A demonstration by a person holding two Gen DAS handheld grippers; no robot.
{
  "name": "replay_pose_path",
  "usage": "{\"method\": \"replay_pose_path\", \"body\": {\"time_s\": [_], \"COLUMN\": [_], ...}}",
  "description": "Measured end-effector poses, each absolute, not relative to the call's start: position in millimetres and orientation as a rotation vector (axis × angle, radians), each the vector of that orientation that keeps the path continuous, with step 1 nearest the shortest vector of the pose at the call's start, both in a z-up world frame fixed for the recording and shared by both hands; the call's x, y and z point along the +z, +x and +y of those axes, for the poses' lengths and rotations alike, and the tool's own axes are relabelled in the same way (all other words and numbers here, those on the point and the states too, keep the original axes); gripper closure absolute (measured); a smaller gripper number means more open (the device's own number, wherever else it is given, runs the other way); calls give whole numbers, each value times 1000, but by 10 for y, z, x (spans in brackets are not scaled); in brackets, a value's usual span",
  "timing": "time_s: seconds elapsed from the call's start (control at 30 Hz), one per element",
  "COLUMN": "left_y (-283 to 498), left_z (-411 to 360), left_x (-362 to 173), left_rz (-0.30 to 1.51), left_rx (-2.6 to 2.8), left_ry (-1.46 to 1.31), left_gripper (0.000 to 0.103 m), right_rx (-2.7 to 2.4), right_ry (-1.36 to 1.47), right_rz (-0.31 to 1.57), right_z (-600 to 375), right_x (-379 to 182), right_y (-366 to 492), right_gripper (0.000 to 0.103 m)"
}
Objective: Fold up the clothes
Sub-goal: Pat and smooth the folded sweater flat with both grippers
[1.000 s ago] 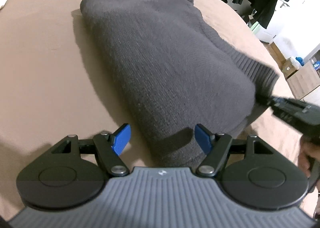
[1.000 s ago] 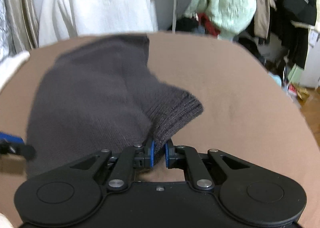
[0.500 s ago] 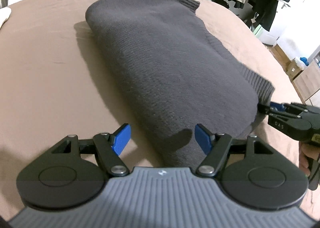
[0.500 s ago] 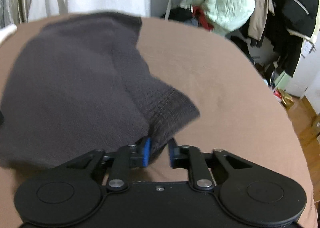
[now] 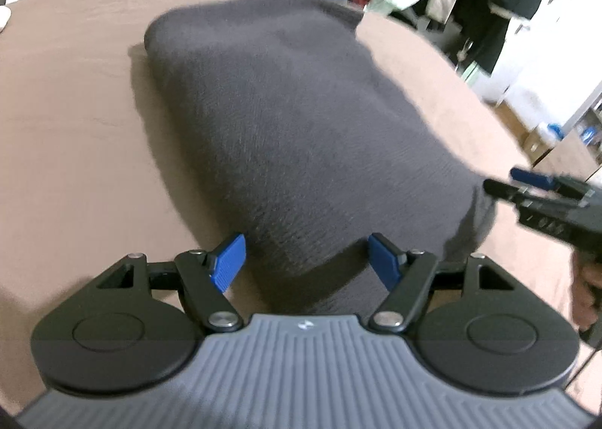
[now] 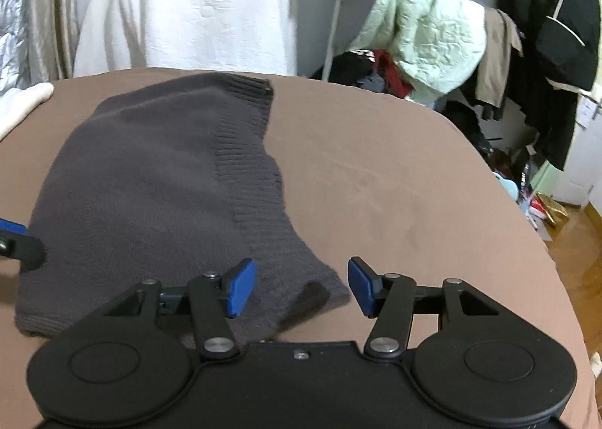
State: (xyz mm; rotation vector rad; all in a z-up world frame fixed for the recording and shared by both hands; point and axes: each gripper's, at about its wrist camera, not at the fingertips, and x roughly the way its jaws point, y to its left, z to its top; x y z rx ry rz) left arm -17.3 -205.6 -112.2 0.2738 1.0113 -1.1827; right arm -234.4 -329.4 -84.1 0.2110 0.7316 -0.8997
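A dark grey knit sweater lies folded on the brown bed cover; it also shows in the right wrist view, its ribbed hem running along the right side. My left gripper is open and empty, its blue pads at the sweater's near edge. My right gripper is open and empty, just above the sweater's near right corner. The right gripper also shows at the right edge of the left wrist view.
The brown cover spreads to the right of the sweater. A white garment hangs behind the bed. A rack of jackets and clothes stands at the back right. A white cloth lies at the bed's left edge.
My right gripper has opened and let go of the sweater's ribbed corner, which now lies flat on the bed. My left gripper stays open at the near edge.
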Motion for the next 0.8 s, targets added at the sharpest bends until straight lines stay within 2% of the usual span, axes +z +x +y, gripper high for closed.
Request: {"method": "replay_pose_path", "body": {"time_s": [0.13,0.27,0.4,0.77,0.8], "left_y": [-194,-180,-213,-92,-52], "left_z": [-2108,-2148,-2157,-2102,-2083], "left_x": [-1310,-1277,-1308,-1160,-1135], "left_rz": [1053,1053,1057,1019,1010], "left_rx": [-1145,-1139,-1131,-1163,-1168], "left_ry": [312,319,327,270,246], "left_gripper": [29,28,23,23,23], "right_rx": [-876,-853,-854,-831,-841], "right_ry": [229,261,254,213,215], "right_rz": [746,748,771,792,810], "right_z": [-3307,-3316,-3340,-3353,-3385], "right_x": [-855,-899,-972,-1017,-1030], "right_y": [-2268,-2256,-2218,-2293,-2323], "right_gripper": [43,42,34,26,23]}}
